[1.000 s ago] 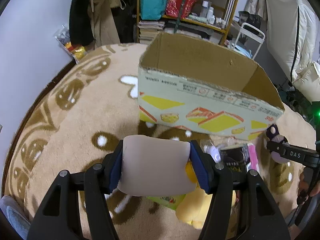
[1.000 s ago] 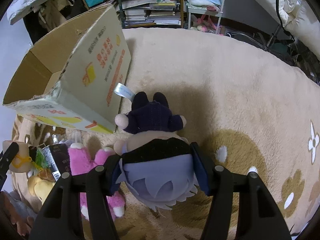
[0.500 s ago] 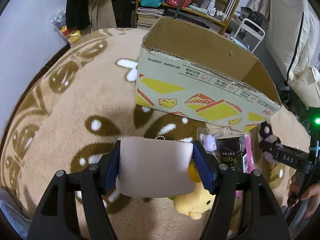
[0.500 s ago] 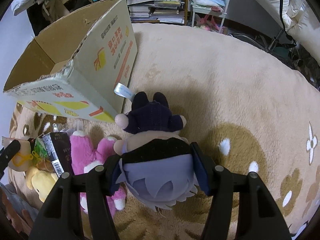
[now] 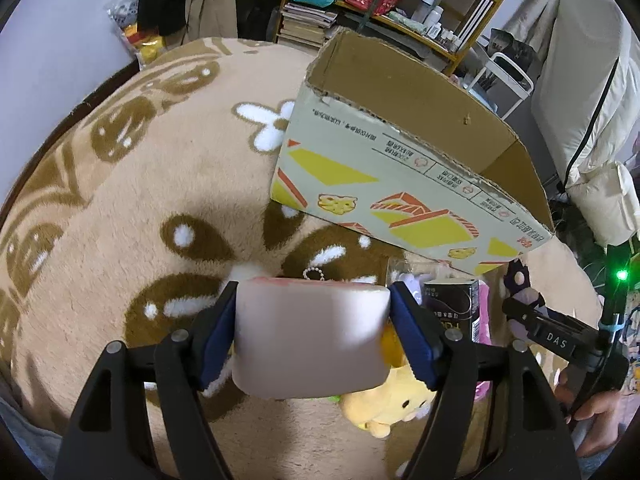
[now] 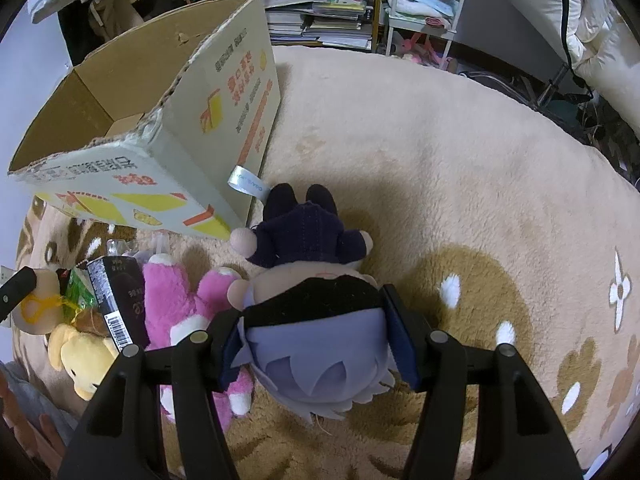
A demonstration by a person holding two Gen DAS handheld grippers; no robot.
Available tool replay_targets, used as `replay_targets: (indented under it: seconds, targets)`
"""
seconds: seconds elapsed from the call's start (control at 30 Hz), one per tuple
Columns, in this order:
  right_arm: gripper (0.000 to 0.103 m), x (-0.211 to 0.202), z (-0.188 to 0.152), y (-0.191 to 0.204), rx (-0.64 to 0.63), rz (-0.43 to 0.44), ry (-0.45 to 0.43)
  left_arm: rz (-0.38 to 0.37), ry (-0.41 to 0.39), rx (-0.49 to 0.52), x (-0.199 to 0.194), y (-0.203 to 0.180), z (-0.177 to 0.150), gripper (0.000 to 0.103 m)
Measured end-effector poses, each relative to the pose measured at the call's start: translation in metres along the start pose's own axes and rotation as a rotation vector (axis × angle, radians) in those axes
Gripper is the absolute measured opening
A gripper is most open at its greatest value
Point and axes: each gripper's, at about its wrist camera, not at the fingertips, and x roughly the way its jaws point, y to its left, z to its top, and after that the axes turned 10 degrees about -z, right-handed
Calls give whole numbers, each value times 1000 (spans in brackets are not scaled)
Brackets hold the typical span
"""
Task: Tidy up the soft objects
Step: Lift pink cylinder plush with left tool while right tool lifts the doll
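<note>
Soft tan rug point(image 6: 460, 160) with brown shapes and white flowers covers the floor, and shelves point(image 5: 400, 4) full of books and bags stand at the back of the room.

An open cardboard box point(image 5: 400, 168) sits on the rug. It has yellow and orange pictures on its sides.

The left gripper point(image 5: 314, 336) has a pale pink squishy block point(image 5: 312, 340) between its jaws. The blue pads sit against both sides of the block. These jaws have just been opening wider, and the block is still between them. A small bead chain point(image 5: 314, 274) shows just past its top edge. The block is up above the rug, near the front side of the box.

The right gripper point(image 6: 316, 344) has its jaws pinching the head of a doll point(image 6: 316, 308). The doll has pale purple hair and dark blue clothes. Its feet point toward the corner of the box, and a shiny tag point(image 6: 246, 180) sticks out beside them.

A little pile of toys lies on the rug by the front of the box. A pink plush toy point(image 6: 176, 304) lies just beside the doll. A black packet point(image 6: 116, 300) leans next to it. A yellow plush toy point(image 5: 392, 404) lies under the pink block. A hand point(image 5: 600, 412) shows at the right edge of the left view.
</note>
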Motion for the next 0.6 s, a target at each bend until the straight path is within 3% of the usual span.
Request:
replay_targets:
  seconds: [0.23,0.33,0.47,0.6]
  targets:
    - [65,-5,-1,-1,-6,-3,-11,14,-3,-1,3,0,0,72]
    - [65,-8,-1,-1,-2,-21,-28,23,-15,13,2,-1,-1,64]
    - [64,-21,0,-5,10,-29,-78,37,-58,31,-7,-5,-3,59]
    - [64,-41,-2,-8,28,-3,-146,81,-154,76,-27,-13,-3,58]
